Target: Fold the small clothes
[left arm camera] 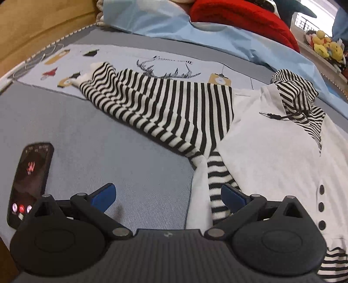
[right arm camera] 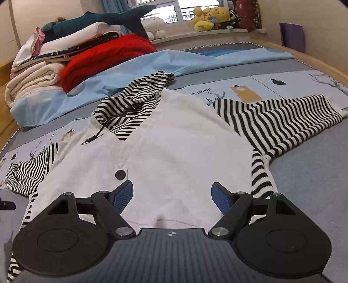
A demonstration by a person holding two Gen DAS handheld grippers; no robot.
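Your hooded top (right arm camera: 174, 141) lies spread flat on the bed (left arm camera: 108, 141), white body facing up, its striped hood (right arm camera: 134, 98) toward the blue sheet (right arm camera: 141, 63). One striped sleeve (left arm camera: 169, 108) stretches out sideways across the bed. Your left gripper (left arm camera: 168, 196) has its fingers released, wide apart, over the top's side edge, clamping nothing. Your right gripper (right arm camera: 173, 193) also hangs with fingers spread wide over the white front near a dark button (right arm camera: 119, 174), gripping nothing. A phone (left arm camera: 30, 180) lies on the bed beside your left gripper.

Soft daylight from the window (right arm camera: 161, 10); fisheye-bent edges; slight blur.
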